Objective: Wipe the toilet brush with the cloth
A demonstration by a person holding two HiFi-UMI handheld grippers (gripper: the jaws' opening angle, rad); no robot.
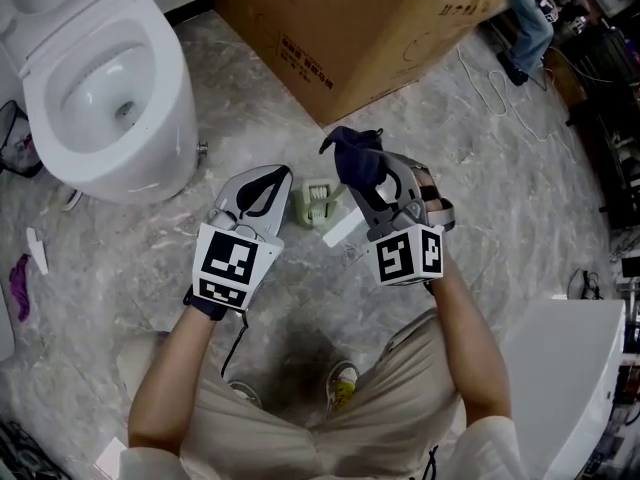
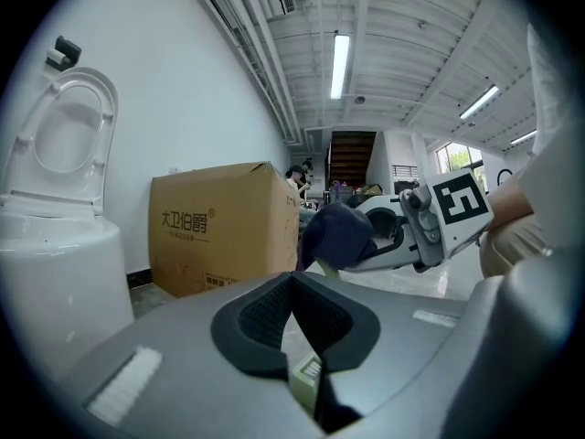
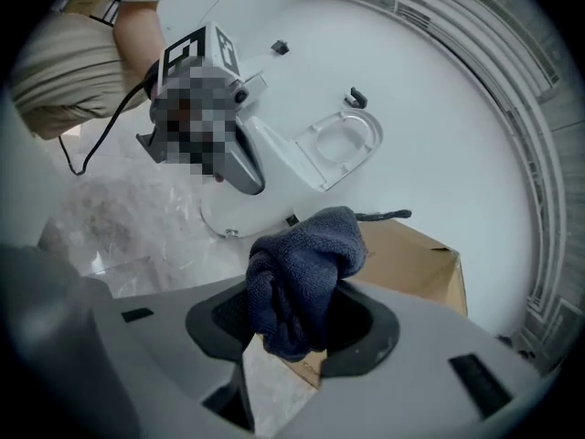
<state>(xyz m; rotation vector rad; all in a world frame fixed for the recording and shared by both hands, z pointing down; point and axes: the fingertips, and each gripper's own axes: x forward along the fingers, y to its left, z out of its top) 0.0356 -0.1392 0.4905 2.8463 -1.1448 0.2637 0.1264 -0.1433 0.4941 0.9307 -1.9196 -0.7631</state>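
Note:
The dark blue cloth (image 1: 355, 158) is bunched up in my right gripper (image 1: 368, 180), which is shut on it above the floor. In the right gripper view the cloth (image 3: 302, 273) fills the space between the pads and hangs over them. The pale green toilet brush (image 1: 318, 203) with a white part lies on the floor between the two grippers. My left gripper (image 1: 272, 180) is just left of the brush, its pads meeting at the tips with nothing seen between them. Through the gap behind those pads a bit of the green brush (image 2: 306, 378) shows. The cloth (image 2: 338, 236) is ahead of the left gripper.
A white toilet (image 1: 170, 98) with its lid up stands at the far left. A large cardboard box (image 1: 340, 28) sits behind the grippers. A white cable (image 1: 490, 88) lies on the marble floor at the right, and a white bin (image 1: 570, 368) stands at the near right.

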